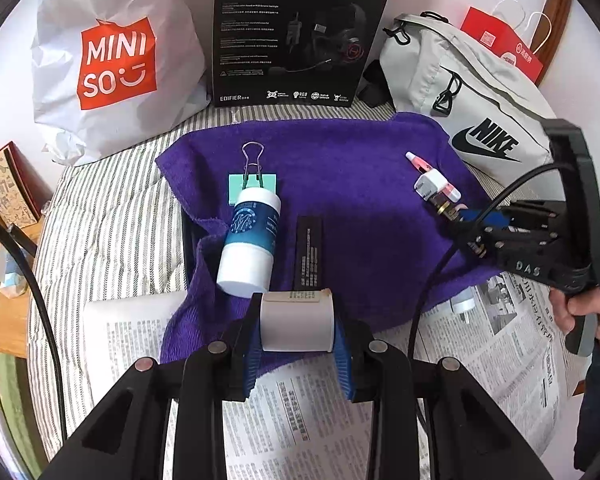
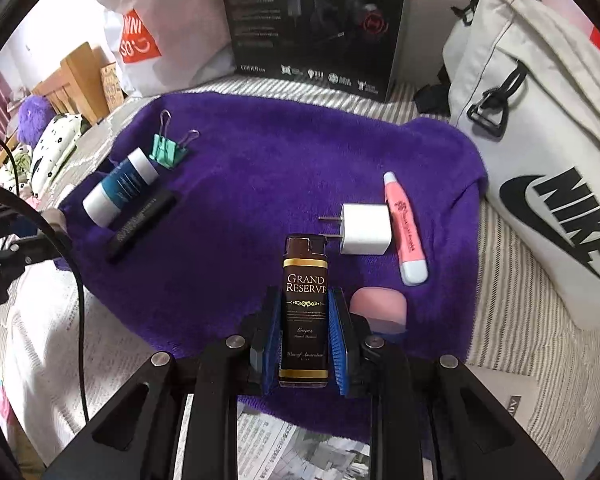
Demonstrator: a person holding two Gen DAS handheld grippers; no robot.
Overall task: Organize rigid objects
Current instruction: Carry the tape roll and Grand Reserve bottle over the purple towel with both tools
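My left gripper (image 1: 297,320) is shut on a white paper roll (image 1: 297,325), held over the near edge of the purple towel (image 1: 340,184). My right gripper (image 2: 304,320) is shut on a dark "Grand Reserve" bottle (image 2: 305,304) over the towel (image 2: 268,168); it shows at the right in the left wrist view (image 1: 456,214). On the towel lie a blue and white bottle (image 1: 250,240), a green binder clip (image 1: 252,184), a black flat box (image 1: 309,254), a white charger plug (image 2: 364,230) and a pink pen (image 2: 406,230). A pink rounded object (image 2: 378,306) sits beside my right fingers.
A Miniso bag (image 1: 112,60), a black Edifier headset box (image 1: 296,28) and a grey Nike bag (image 1: 472,92) stand behind the towel. Newspaper (image 1: 300,412) covers the striped bed near me. A red paper bag (image 1: 500,42) is at the far right.
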